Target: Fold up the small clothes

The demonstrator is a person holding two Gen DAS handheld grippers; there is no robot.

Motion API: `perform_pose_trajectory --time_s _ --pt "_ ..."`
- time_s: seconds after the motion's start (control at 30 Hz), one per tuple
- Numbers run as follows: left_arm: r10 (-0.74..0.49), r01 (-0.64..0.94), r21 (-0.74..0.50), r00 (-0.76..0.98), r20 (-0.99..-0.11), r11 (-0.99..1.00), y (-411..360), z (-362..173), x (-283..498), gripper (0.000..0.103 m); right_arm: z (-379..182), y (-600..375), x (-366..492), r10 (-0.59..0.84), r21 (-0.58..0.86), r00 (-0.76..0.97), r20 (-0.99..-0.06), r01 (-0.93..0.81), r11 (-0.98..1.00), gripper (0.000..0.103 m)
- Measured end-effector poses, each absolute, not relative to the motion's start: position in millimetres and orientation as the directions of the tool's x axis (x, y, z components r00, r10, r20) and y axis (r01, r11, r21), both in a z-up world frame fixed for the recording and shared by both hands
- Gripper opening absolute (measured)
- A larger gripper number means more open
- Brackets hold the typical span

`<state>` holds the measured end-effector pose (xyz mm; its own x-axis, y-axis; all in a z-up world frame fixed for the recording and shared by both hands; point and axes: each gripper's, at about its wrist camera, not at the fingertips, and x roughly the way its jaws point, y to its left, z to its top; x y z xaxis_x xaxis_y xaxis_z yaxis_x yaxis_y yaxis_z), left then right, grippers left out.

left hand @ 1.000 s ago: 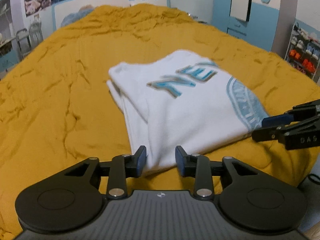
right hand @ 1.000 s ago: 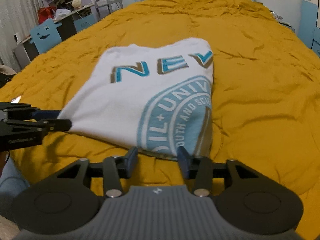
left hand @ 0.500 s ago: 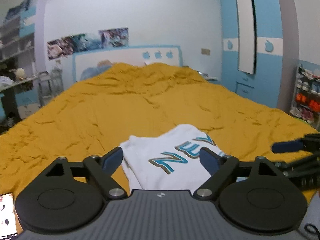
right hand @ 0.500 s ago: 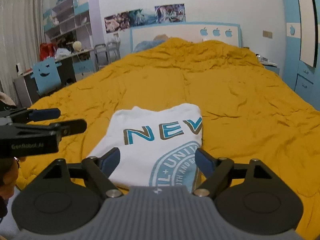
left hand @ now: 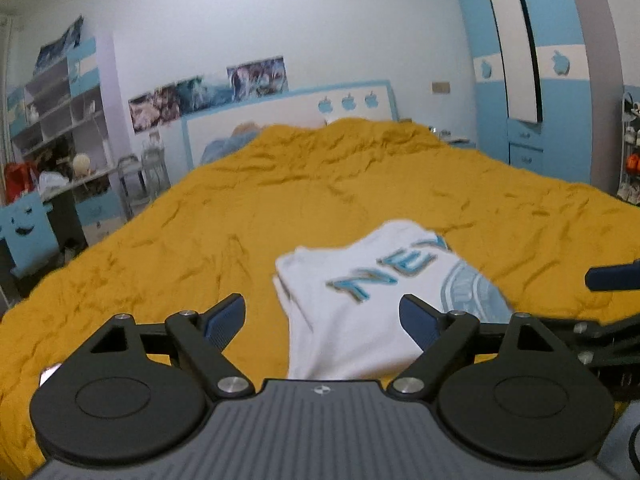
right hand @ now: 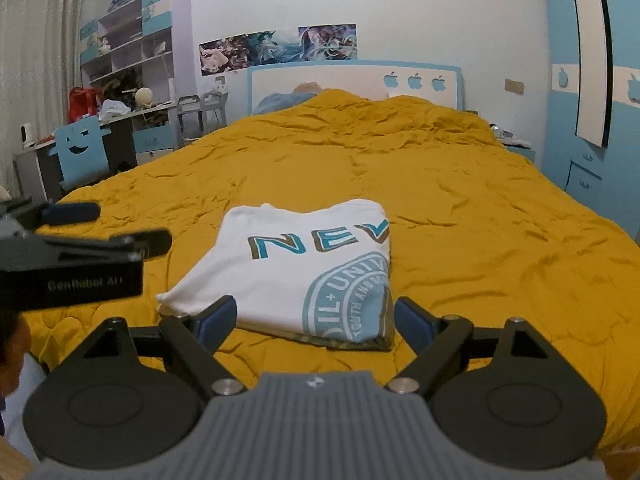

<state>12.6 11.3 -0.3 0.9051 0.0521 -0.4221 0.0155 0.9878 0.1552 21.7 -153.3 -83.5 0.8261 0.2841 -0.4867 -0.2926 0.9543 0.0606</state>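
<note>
A white T-shirt [right hand: 304, 264] with blue lettering and a round blue print lies folded into a compact rectangle on the yellow bedspread [right hand: 460, 208]. It also shows in the left wrist view [left hand: 360, 300]. My left gripper [left hand: 322, 320] is open and empty, held back from the shirt's near edge. My right gripper [right hand: 314, 320] is open and empty, just short of the shirt's near edge. The left gripper also shows at the left of the right wrist view [right hand: 108, 224], and the right gripper shows at the right edge of the left wrist view [left hand: 612, 300].
The bed has a white and blue headboard [right hand: 352, 80]. A desk with a blue chair [right hand: 80, 152] and shelves [right hand: 124, 48] stand to the left. A blue wardrobe [right hand: 592, 80] stands to the right.
Both grippers opened wide, let go of the shirt's near edge and drew back and up. The folded shirt stays on the bed.
</note>
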Motion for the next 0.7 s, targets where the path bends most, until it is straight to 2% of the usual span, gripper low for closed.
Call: perform_pose_trajectory --time_s 0.3,0.7 --pt "0.051 0.005 0.103 0.844 -0.535 0.995 17 -24 7 0.101 -96 -148 24 0.292 0.099 0.78 -0.553 -0.286 0.953 0.082" --pt "0.057 -0.012 0.084 0.832 -0.552 0.996 19 -28 4 0.101 -109 -145 32 0.264 0.106 0.749 -0.608 -0.253 0.962 0.082"
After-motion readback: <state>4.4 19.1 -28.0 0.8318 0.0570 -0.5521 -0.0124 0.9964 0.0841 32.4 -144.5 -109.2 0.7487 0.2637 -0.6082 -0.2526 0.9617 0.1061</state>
